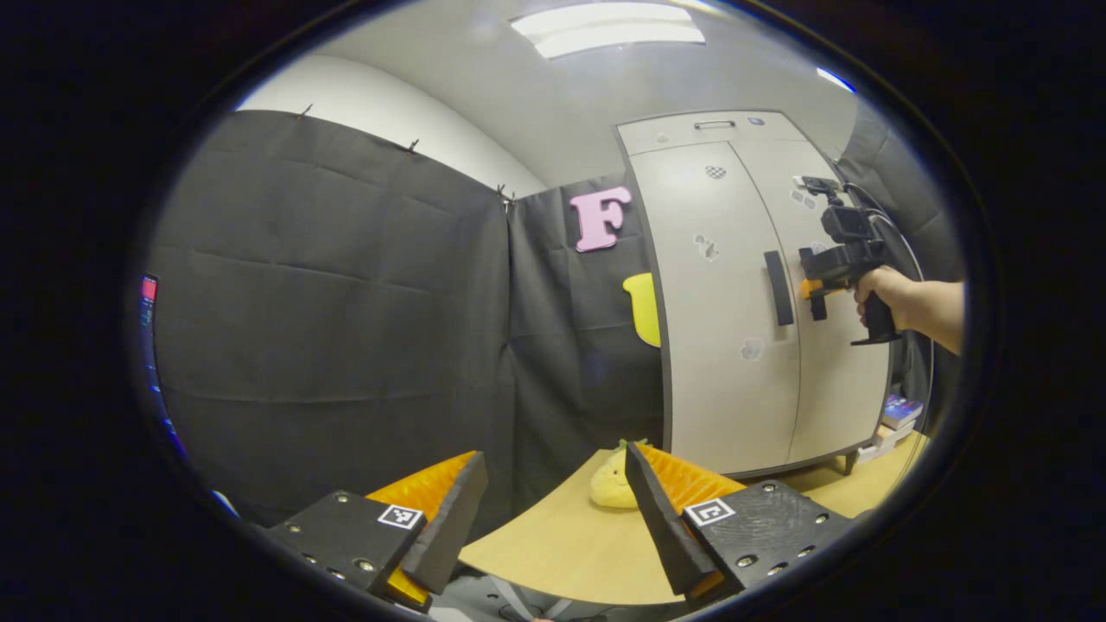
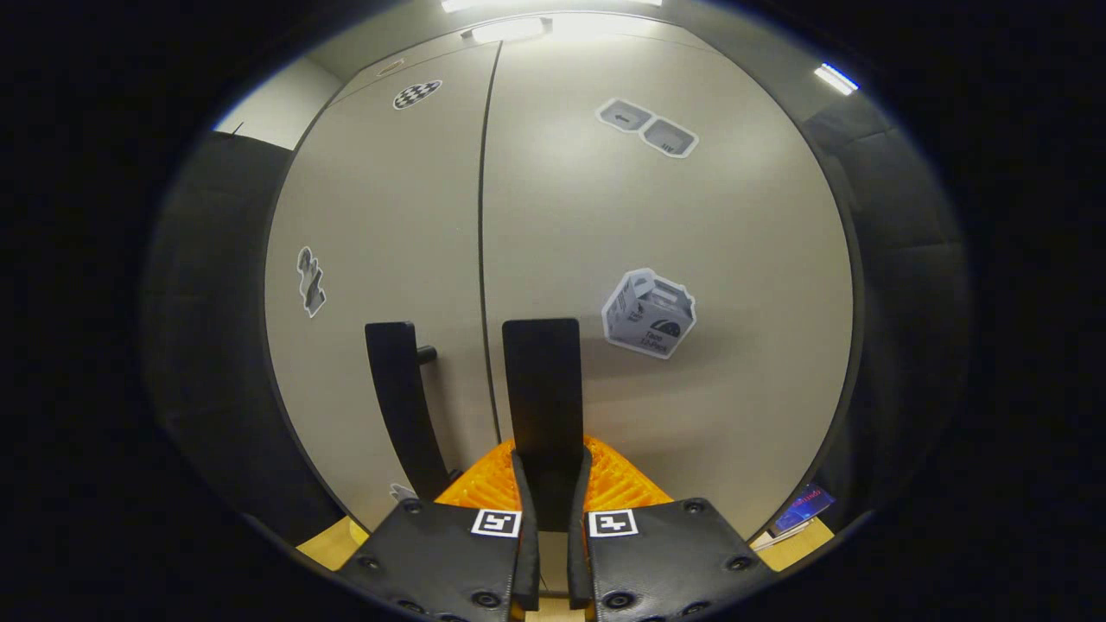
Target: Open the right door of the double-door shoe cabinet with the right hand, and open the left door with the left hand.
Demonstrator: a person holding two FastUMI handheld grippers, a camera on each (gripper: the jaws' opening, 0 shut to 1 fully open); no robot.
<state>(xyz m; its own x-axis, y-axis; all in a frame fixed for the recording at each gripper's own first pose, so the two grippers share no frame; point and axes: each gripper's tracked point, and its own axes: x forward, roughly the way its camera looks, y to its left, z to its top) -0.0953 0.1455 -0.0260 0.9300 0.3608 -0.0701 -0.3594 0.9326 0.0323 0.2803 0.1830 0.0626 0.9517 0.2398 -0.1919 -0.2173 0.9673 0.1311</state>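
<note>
Spread wide, the left gripper (image 1: 553, 510) is hovering over the table (image 1: 562, 544) edge, well apart from the shoe cabinet (image 1: 734, 294). Both doors are sitting closed; the right gripper (image 2: 549, 466) is clamping the upright right handle (image 2: 543, 389).

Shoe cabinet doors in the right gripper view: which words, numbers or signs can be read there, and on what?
None can be read.
Box-shaped sticker on the right door: small print, too blurred to read.
Two grey stickers higher on that door: marks too small to read.
Checkered sticker on the left door: pattern, no words.
Right door handle, clamped in the right gripper: no print.
</note>
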